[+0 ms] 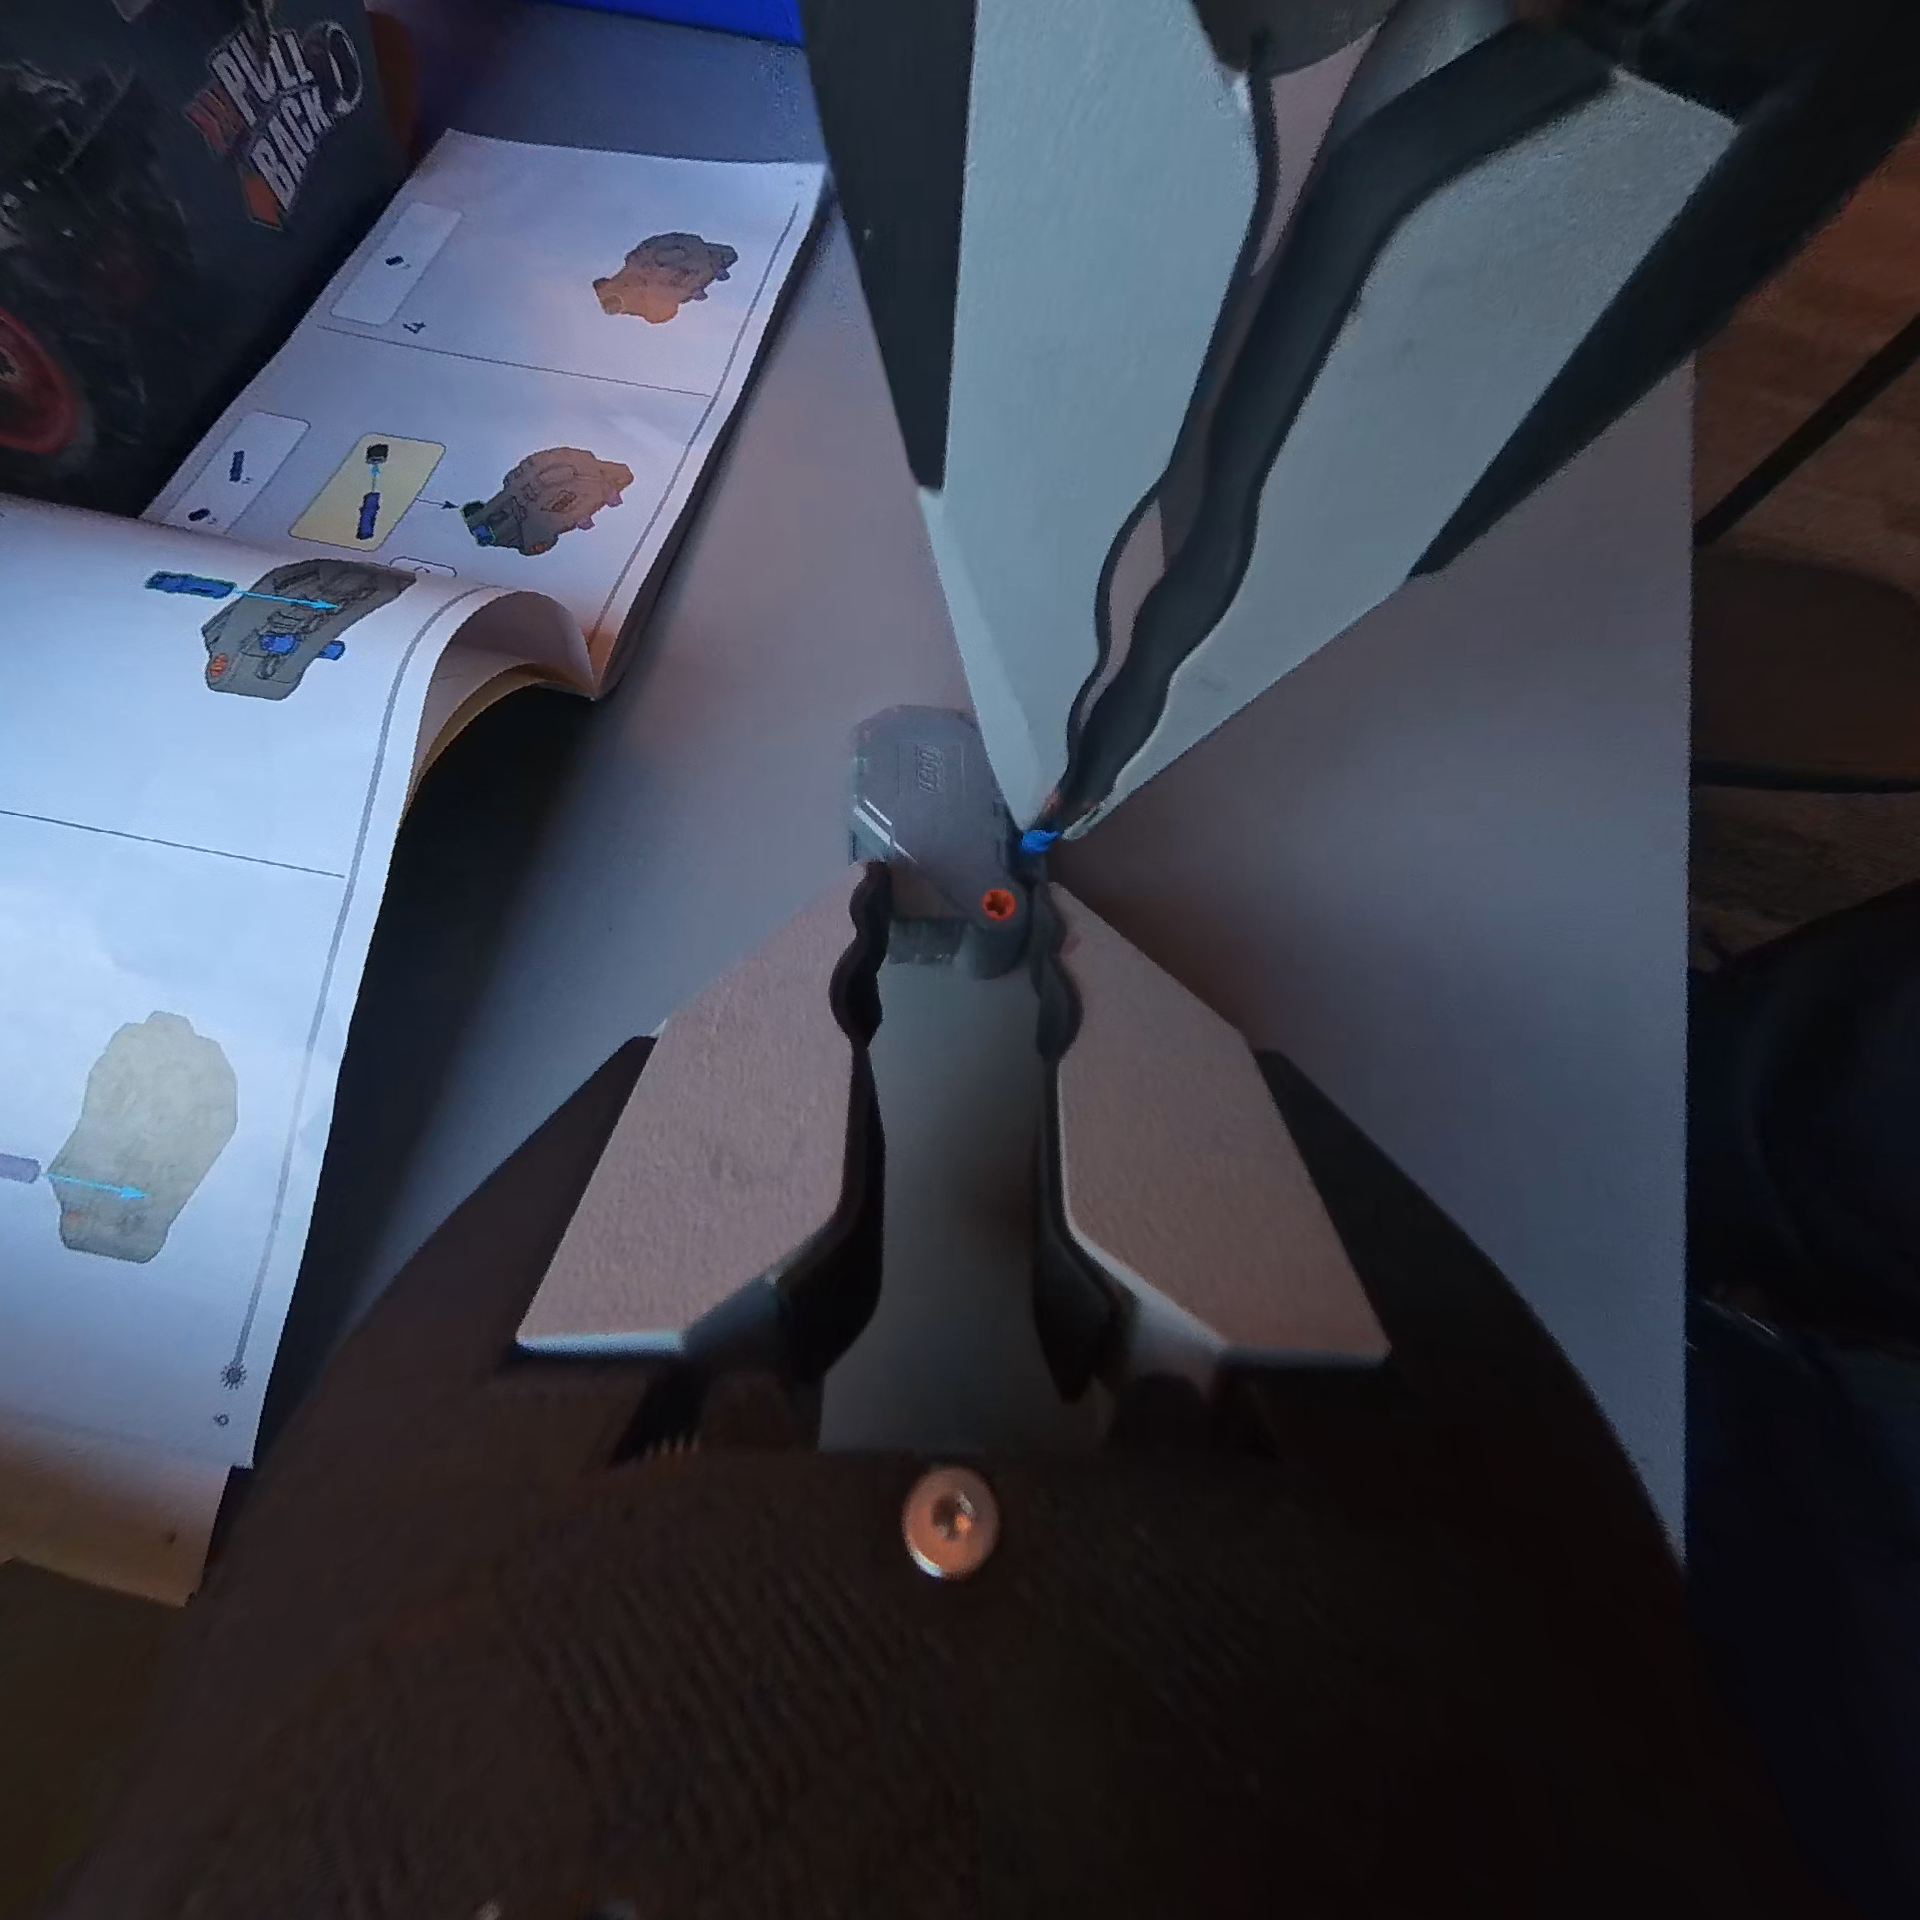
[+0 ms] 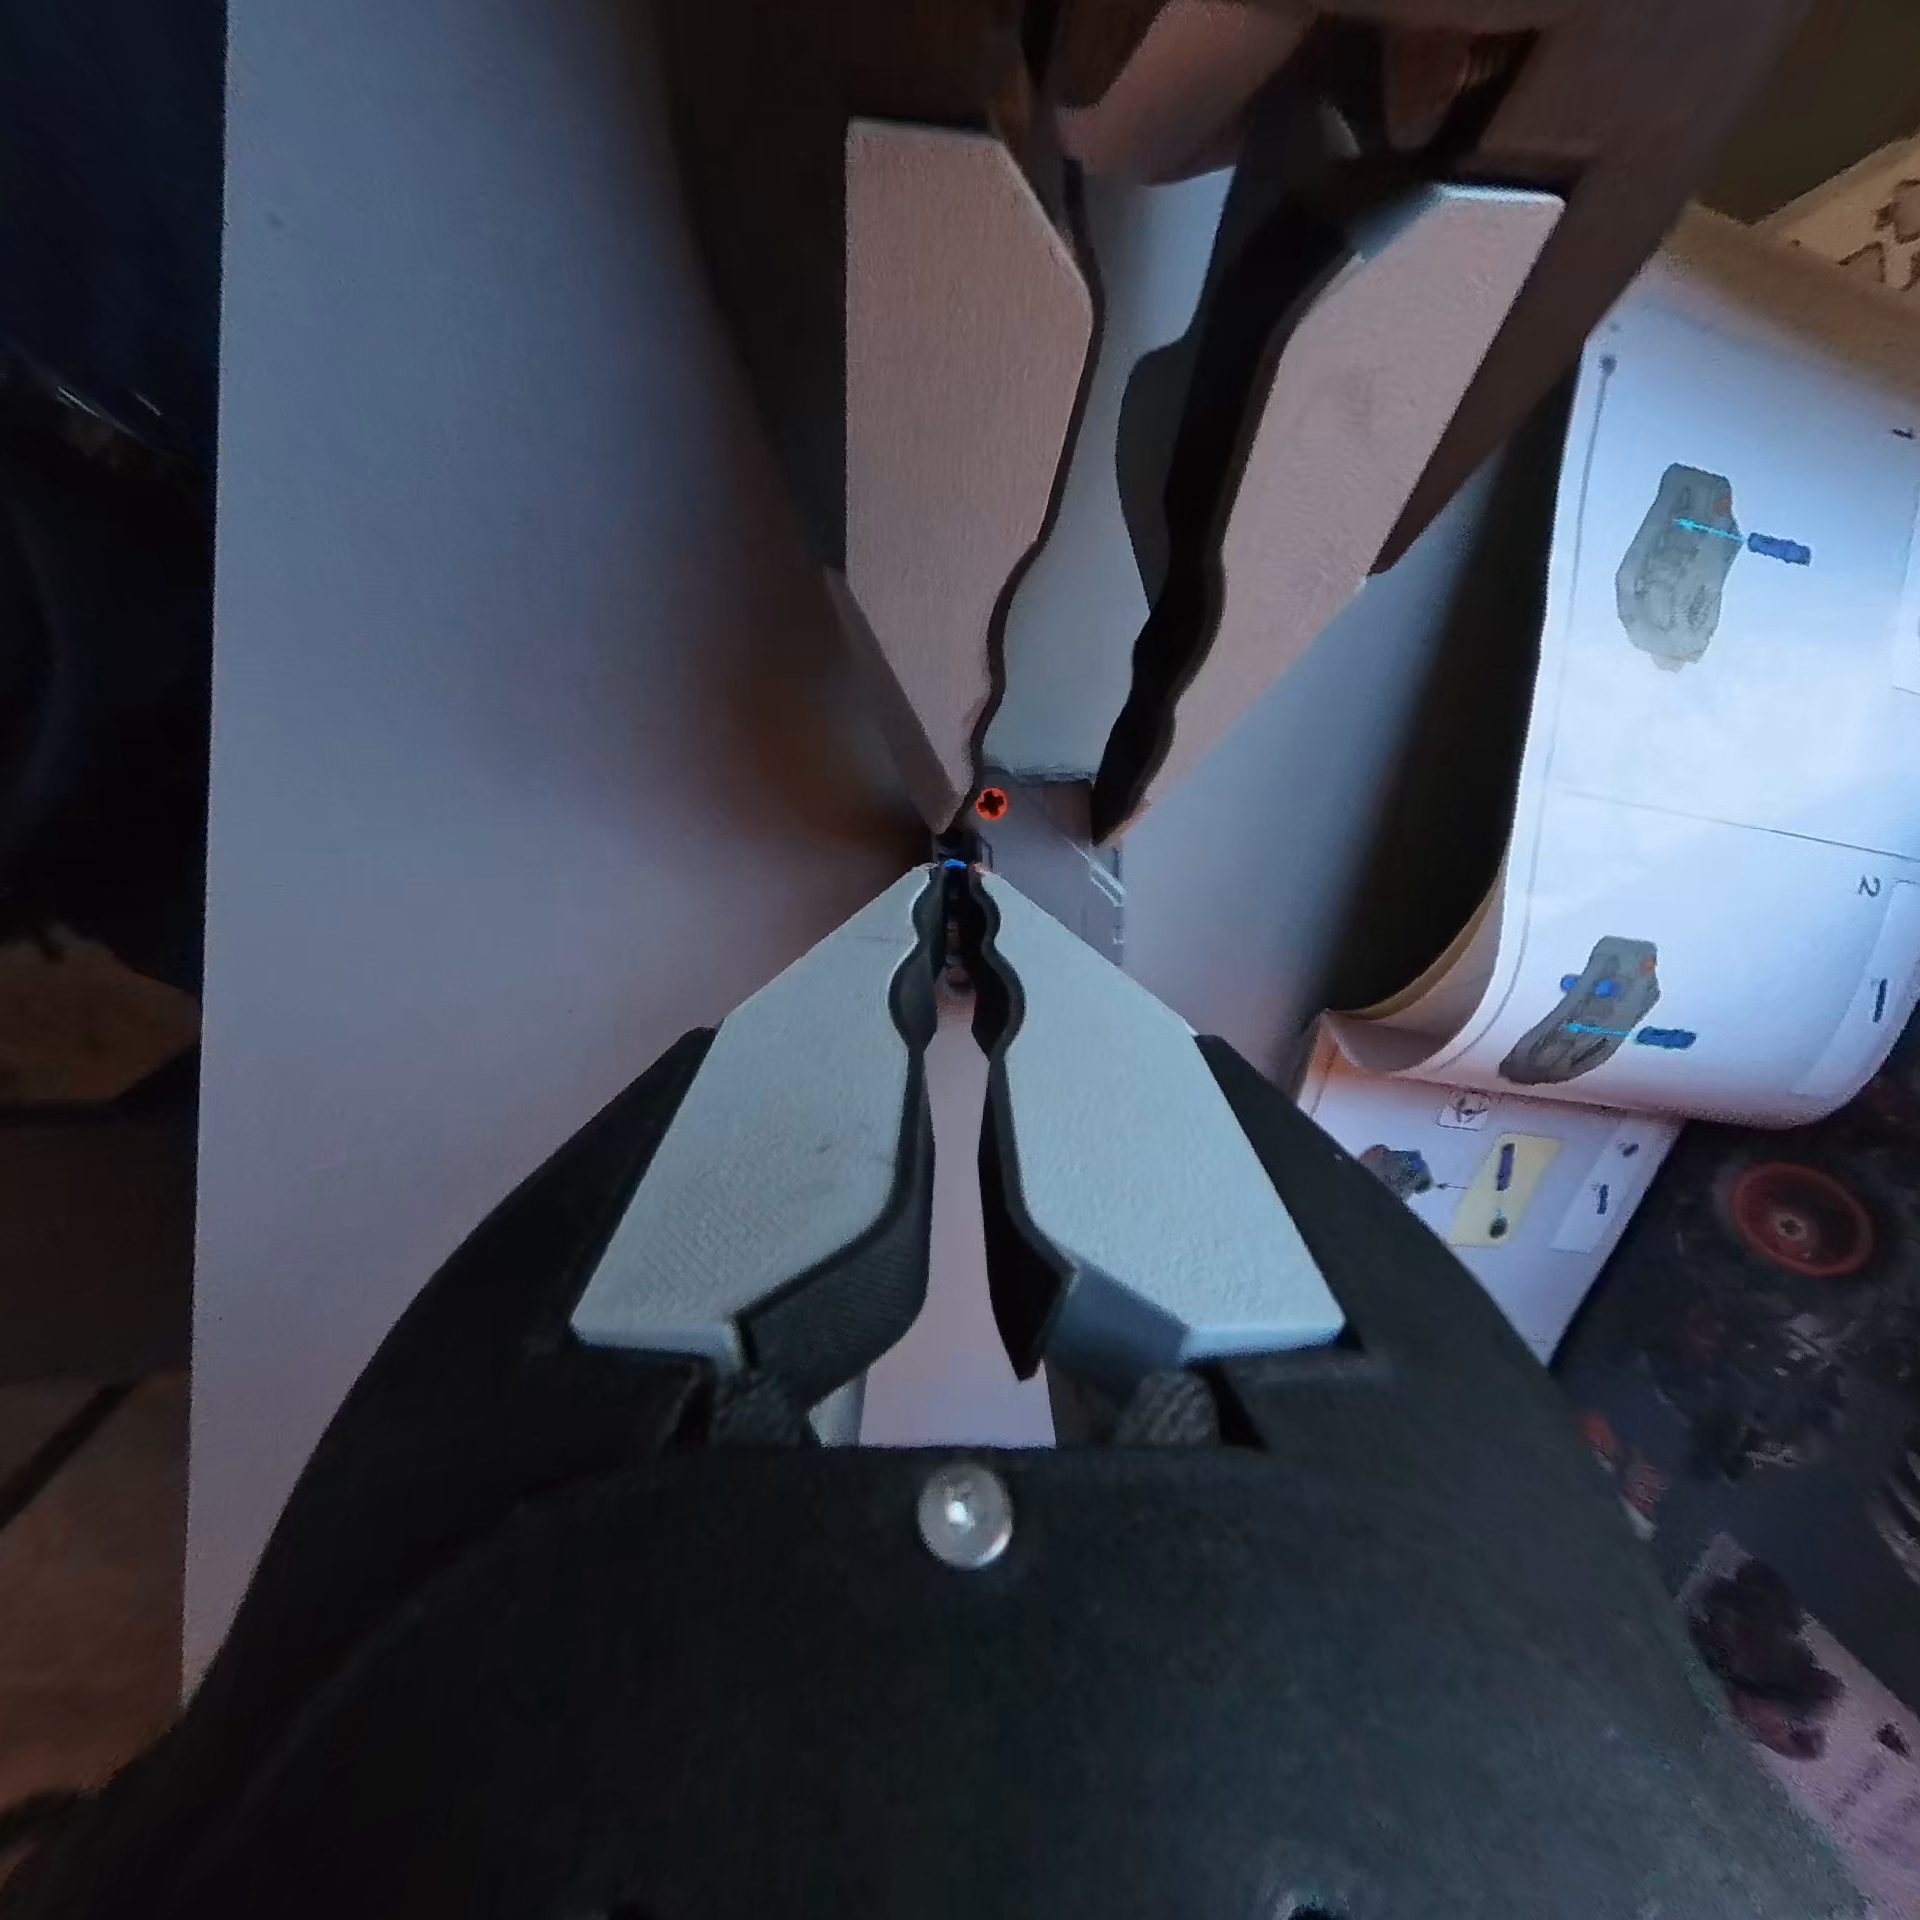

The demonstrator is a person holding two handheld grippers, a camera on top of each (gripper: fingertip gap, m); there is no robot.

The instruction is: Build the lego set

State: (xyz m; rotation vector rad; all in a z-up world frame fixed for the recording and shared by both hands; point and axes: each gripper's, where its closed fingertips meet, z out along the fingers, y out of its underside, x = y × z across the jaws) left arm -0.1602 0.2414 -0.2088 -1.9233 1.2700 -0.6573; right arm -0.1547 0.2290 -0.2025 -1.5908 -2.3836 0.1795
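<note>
So right now my left gripper [image 1: 956, 914] has its fingers clamped on either side of the grey pull-back motor block [image 1: 930, 821], holding it up over the white table [image 1: 1403, 935], with the orange axle hole [image 1: 997, 904] sitting right by my right-side fingertip. My right gripper [image 2: 951, 883] comes in from the opposite side, pinched tight on a tiny blue pin [image 2: 954, 862], and the pin tip is right at the edge of the motor block, just beside that orange hole. Honestly the sketchy part is how little of the pin I'm gripping: barely any blue shows past the pads, so if I push off-axis it could twist in the grip or pop out and skitter across the table. I also can't really tell from either camera whether the pin lines up with a hole, since my own fingers hide the spot. And the left grip is only on the block's near end, so a hard shove might pivot it out. The instruction booklet [image 1: 208, 831] lies open just left of it all, with the set's box [image 1: 156, 208] behind it.
</note>
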